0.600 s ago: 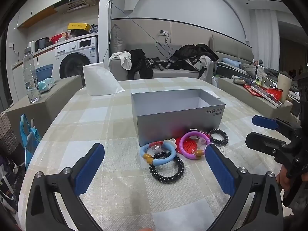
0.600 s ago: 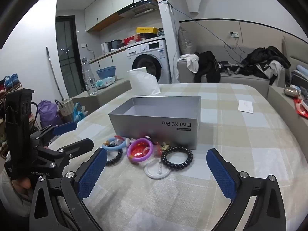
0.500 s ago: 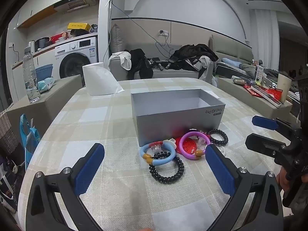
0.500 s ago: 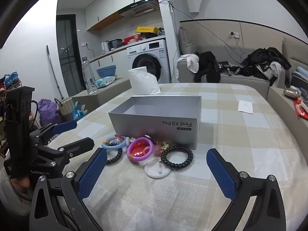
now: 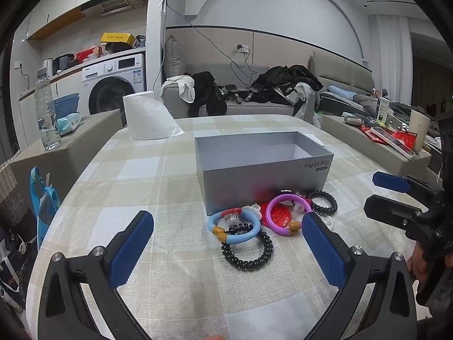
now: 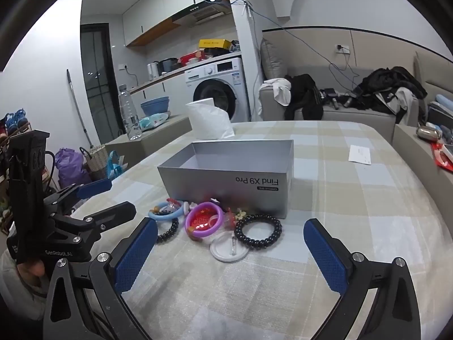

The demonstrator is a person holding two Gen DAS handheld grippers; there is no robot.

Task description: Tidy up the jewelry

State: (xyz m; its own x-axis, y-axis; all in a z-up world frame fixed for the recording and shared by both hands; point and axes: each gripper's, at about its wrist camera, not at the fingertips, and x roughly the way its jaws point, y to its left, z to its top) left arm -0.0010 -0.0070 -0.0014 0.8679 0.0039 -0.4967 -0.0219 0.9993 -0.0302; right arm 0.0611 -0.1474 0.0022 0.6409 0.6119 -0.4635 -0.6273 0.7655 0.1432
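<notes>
Left gripper (image 5: 228, 243): blue-padded fingers spread wide, holding nothing, hovering low over the checked-cloth bench (image 5: 136, 175) with the jewelry just ahead.
Right gripper (image 6: 230, 250): fingers likewise wide apart and empty; it is seen at 3 o'clock in the left wrist view.
Container: open grey cardboard phone box (image 5: 263, 167), upright at the bench centre; what shows of its interior looks bare.
Jewelry location: all pieces lie in a cluster on the bench against the box's near wall, none inside it.
Items noted: black coiled-bead bracelet (image 5: 247, 250) nearest the left gripper; light-blue plastic bangle with tan joints (image 5: 235, 226) overlapping its far edge; purple plastic bangle (image 5: 286, 212) over a red round badge (image 5: 279, 215); second black coiled bracelet (image 6: 258, 232) at the right end; white round disc (image 6: 228, 249) touching it.
Step in hand (judged): approach and first pick; nothing is gripped yet.
Recommended method: take an outer piece first; close on one side of the ring across the coil, lift clear before travelling to the box.
Risk: the blue bangle overlaps the near black bracelet and may drag along; the coils look springy and may slip from the pads.
Arm spacing: keep the two grippers at opposite ends of the cluster to avoid collision.
</notes>
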